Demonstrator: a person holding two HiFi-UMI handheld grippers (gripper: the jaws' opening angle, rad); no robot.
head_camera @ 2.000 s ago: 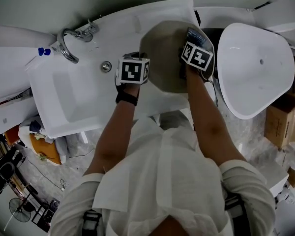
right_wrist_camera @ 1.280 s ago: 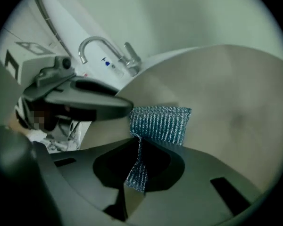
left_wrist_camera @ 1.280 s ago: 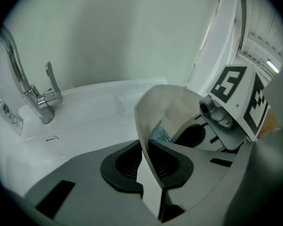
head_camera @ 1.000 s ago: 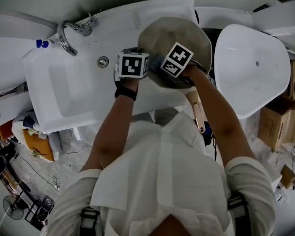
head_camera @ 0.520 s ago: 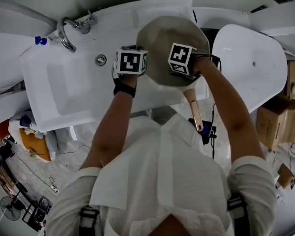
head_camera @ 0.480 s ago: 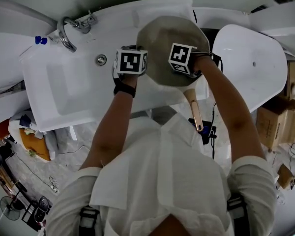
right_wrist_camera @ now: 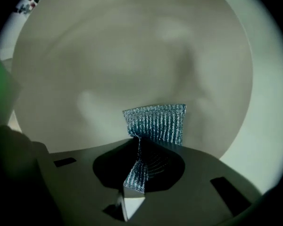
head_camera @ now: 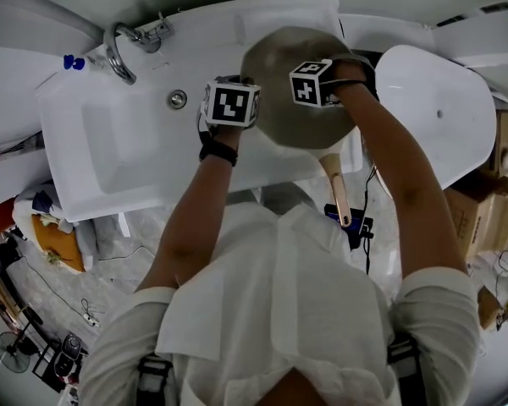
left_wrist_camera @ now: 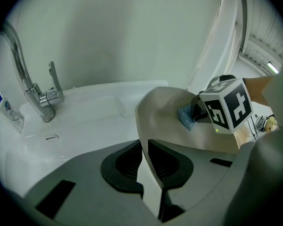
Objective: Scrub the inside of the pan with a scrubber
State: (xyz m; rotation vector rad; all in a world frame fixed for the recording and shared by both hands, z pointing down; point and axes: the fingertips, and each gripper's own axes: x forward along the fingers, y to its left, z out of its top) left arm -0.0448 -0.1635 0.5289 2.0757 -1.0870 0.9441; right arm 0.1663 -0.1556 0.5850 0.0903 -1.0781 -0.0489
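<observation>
The round pan [head_camera: 292, 112] is tilted over the right end of the white sink, its beige inside facing me and its wooden handle [head_camera: 337, 191] pointing toward my body. My left gripper [left_wrist_camera: 144, 158] is shut on the pan's left rim [left_wrist_camera: 142, 126]; its marker cube [head_camera: 231, 104] shows in the head view. My right gripper [right_wrist_camera: 139, 149] is shut on a blue mesh scrubber [right_wrist_camera: 156, 122], which presses flat against the pan's inner surface [right_wrist_camera: 132, 55]. From the left gripper view, the scrubber [left_wrist_camera: 185, 117] sits just ahead of the right marker cube [left_wrist_camera: 225, 105].
A white sink [head_camera: 123, 146] with a drain [head_camera: 178, 100] and a chrome faucet [head_camera: 123, 49] lies left of the pan. A large white basin [head_camera: 440, 108] stands at the right. Cardboard boxes [head_camera: 491, 218] and cables lie on the floor.
My right gripper with the scrubber swept from the pan's right side toward its left, then back up toward the far part. My left gripper kept its hold on the rim.
</observation>
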